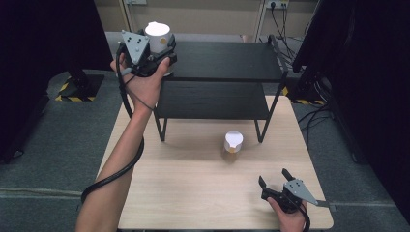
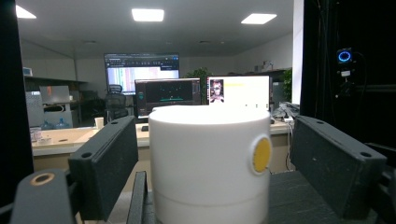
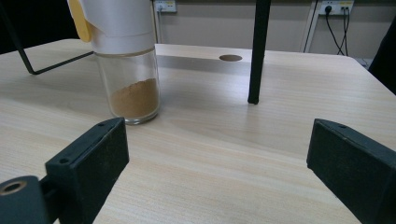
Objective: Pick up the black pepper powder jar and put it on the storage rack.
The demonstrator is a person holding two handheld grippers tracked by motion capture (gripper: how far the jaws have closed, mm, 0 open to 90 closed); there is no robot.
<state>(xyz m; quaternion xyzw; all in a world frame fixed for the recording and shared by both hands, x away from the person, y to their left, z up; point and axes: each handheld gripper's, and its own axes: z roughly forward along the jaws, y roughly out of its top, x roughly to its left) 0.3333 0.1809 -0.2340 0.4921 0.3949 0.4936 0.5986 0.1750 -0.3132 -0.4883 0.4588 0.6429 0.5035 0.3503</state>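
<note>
A jar with a white lid (image 1: 158, 35) stands at the left end of the black rack's top shelf (image 1: 227, 60). My left gripper (image 1: 163, 47) is up there with a jaw on each side of that jar. In the left gripper view the white lid (image 2: 205, 158) with a yellow dot sits between the jaws of the left gripper (image 2: 215, 140), a small gap on each side, so it is open. A second jar (image 1: 233, 141) with brown powder (image 3: 135, 98) stands on the table in front of the rack. My right gripper (image 1: 274, 178) rests open near the front right, empty (image 3: 215, 154).
The wooden table (image 1: 193, 193) has a lower rack shelf (image 1: 212, 99) over its far half. A black rack leg (image 3: 257, 51) stands right of the powder jar, with a round hole (image 3: 230, 58) in the tabletop behind it. Dark stands flank the table.
</note>
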